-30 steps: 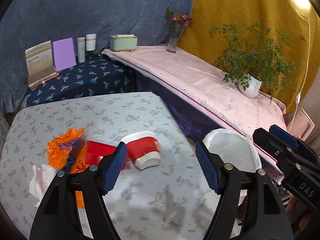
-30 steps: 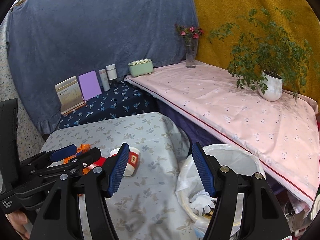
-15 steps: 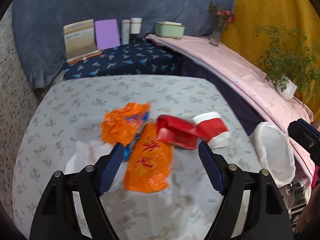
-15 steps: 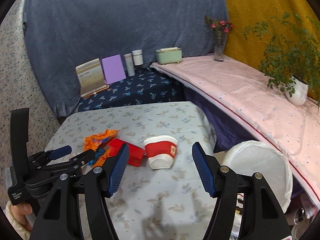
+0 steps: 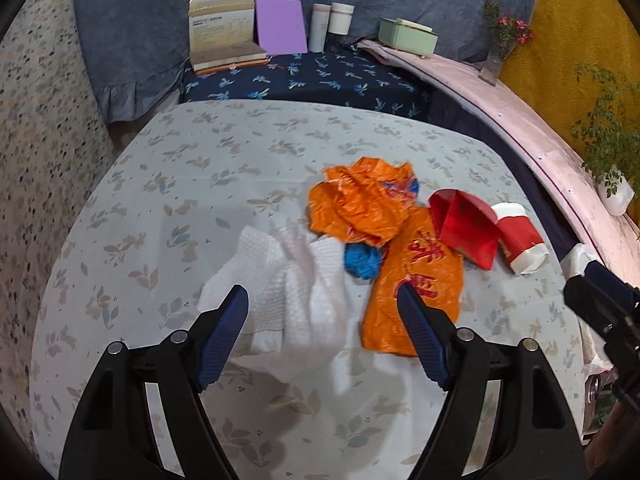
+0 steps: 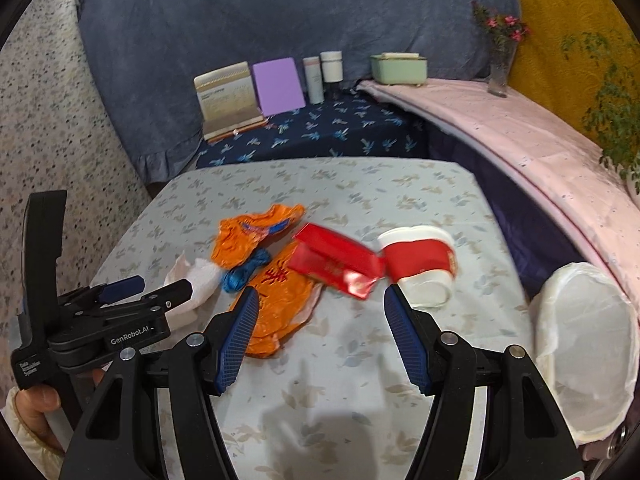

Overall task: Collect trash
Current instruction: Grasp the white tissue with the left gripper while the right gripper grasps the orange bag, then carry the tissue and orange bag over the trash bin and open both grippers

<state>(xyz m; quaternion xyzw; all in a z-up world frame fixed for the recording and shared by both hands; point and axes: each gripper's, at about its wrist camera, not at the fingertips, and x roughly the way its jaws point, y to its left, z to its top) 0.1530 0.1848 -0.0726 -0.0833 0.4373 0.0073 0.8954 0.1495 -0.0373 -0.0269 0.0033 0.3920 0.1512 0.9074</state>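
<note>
The right wrist view takes in the white-lined trash bin [image 6: 586, 350] off the counter's right edge almost whole, and a hand [image 6: 38, 402] at the lower left holding the left gripper [image 6: 160, 290]; the left wrist view shows only a sliver of that bin but lays the white paper towel [image 5: 288, 280] out in full, which the other view half hides behind the left gripper.

On the counter [image 5: 192, 184], a leaf-print cloth, the trash sits in one cluster toward the right edge. The left gripper [image 5: 324, 312] hangs above the paper towel, jaws spread and empty, the towel showing between them and a flat orange wrapper [image 5: 416, 280] behind the right finger. The right gripper [image 6: 318, 318] also has its jaws spread with nothing in them; bare cloth lies between, the flat orange wrapper at its left finger and a tipped red-and-white paper cup [image 6: 420, 264] just past its right finger.

A crumpled orange bag [image 5: 360, 204] overlaps a small blue scrap [image 5: 362, 260]. A crushed red packet [image 6: 340, 266] touches the cup.
</note>
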